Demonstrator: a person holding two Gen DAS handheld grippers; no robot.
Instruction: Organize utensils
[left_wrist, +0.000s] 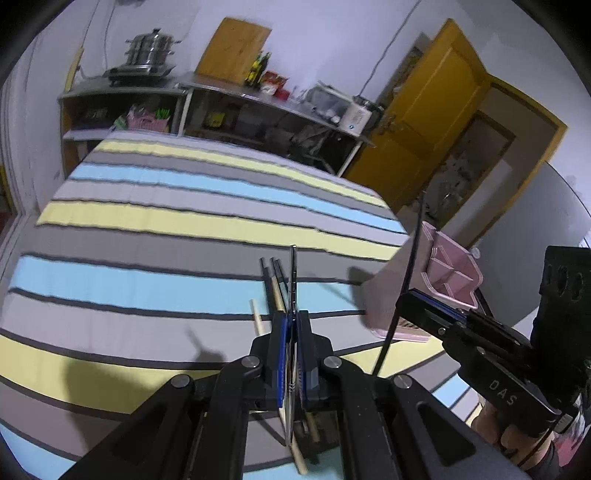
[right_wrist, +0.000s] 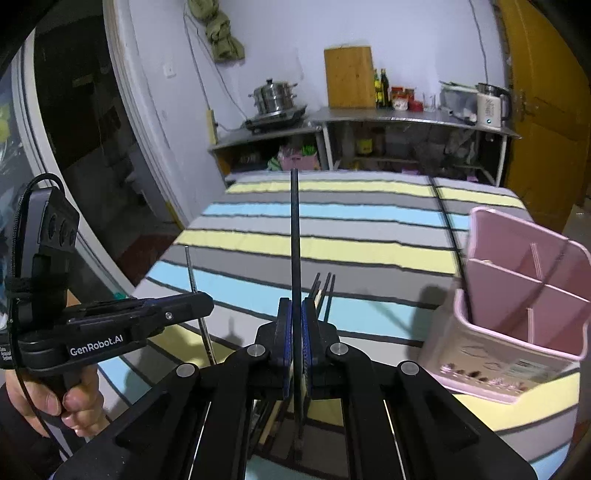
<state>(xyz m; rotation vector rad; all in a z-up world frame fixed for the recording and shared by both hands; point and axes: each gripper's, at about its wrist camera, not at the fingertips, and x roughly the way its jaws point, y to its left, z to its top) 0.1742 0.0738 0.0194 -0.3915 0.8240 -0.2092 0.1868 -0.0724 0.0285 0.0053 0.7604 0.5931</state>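
Note:
My left gripper (left_wrist: 292, 318) is shut on a thin metal chopstick (left_wrist: 293, 273) that stands up between its blue pads. It shows in the right wrist view too, where the left gripper (right_wrist: 207, 301) holds the metal chopstick (right_wrist: 191, 271) at the left. My right gripper (right_wrist: 295, 308) is shut on a black chopstick (right_wrist: 294, 229) that points upward. From the left wrist view, the right gripper (left_wrist: 403, 301) and its black chopstick (left_wrist: 412, 251) hang just in front of the pink divided utensil holder (left_wrist: 452, 280). Several loose chopsticks (left_wrist: 274, 284), dark and wooden, lie on the striped cloth beneath both grippers.
The pink holder (right_wrist: 517, 295) stands near the right edge of the striped tablecloth (right_wrist: 332, 221). Behind the table are metal shelves (right_wrist: 406, 118) with a steamer pot (right_wrist: 275, 96), a cutting board (right_wrist: 349, 75), bottles and a kettle (right_wrist: 491, 105). A yellow door (left_wrist: 424, 110) is at the right.

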